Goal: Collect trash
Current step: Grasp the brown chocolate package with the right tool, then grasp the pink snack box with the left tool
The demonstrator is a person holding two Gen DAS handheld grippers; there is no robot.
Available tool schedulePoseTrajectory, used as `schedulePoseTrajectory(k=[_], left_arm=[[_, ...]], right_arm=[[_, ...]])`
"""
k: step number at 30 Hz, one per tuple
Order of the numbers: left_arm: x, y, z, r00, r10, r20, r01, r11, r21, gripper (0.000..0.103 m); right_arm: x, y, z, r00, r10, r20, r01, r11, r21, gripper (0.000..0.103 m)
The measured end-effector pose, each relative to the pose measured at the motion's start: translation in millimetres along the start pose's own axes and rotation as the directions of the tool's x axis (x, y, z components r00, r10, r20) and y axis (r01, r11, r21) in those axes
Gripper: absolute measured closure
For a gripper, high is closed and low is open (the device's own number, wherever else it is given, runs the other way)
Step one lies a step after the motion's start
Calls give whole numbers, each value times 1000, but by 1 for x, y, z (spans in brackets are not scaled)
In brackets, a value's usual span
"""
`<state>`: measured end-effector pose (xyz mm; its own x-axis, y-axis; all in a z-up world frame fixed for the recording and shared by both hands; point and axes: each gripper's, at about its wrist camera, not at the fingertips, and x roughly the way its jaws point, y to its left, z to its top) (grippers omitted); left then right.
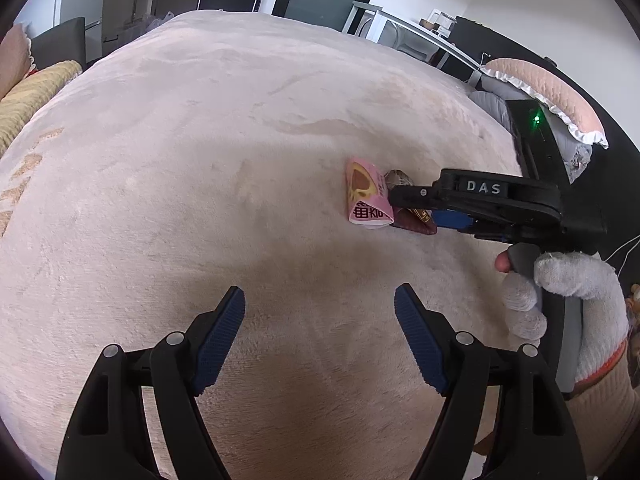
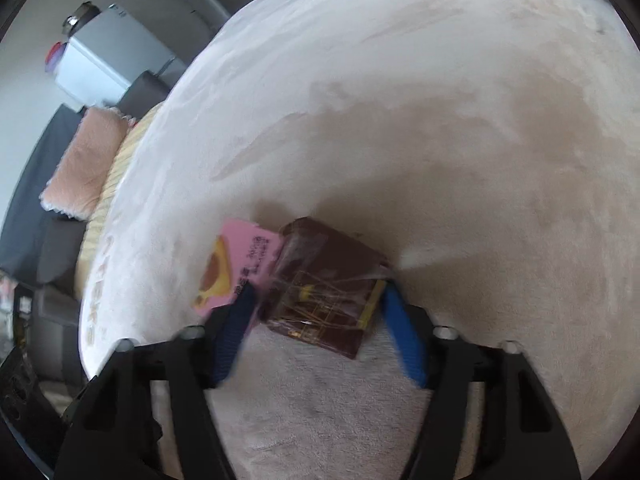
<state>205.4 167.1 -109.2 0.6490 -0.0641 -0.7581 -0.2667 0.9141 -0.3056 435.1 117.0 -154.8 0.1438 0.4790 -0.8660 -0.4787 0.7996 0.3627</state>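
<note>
A pink snack packet (image 1: 366,196) (image 2: 240,264) and a dark brown wrapper (image 1: 416,222) (image 2: 328,288) lie touching each other on the beige plush bedcover (image 1: 240,120). My right gripper (image 1: 412,210) (image 2: 318,292), held by a white-gloved hand (image 1: 560,292), reaches in from the right. Its blue pads sit against both sides of the brown wrapper; the left pad also overlaps the pink packet's edge. The right wrist view is blurred. My left gripper (image 1: 320,308) hovers open over bare bedcover, below and left of the trash, with nothing between its fingers.
A pink frilled pillow (image 1: 552,96) and grey bedding lie at the bed's right edge, beside a black device with a green light (image 1: 536,120). A yellow blanket (image 1: 32,96) runs along the left edge. Dark cabinets and a white rack stand beyond the bed.
</note>
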Motion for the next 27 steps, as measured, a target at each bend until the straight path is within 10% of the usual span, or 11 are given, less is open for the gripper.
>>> schedulePoseTrajectory(k=[27], left_arm=[[46, -50, 42, 994, 63, 91, -75, 988, 134, 27]], right_arm=[[-84, -25, -17, 989, 62, 131, -55, 997, -56, 48]])
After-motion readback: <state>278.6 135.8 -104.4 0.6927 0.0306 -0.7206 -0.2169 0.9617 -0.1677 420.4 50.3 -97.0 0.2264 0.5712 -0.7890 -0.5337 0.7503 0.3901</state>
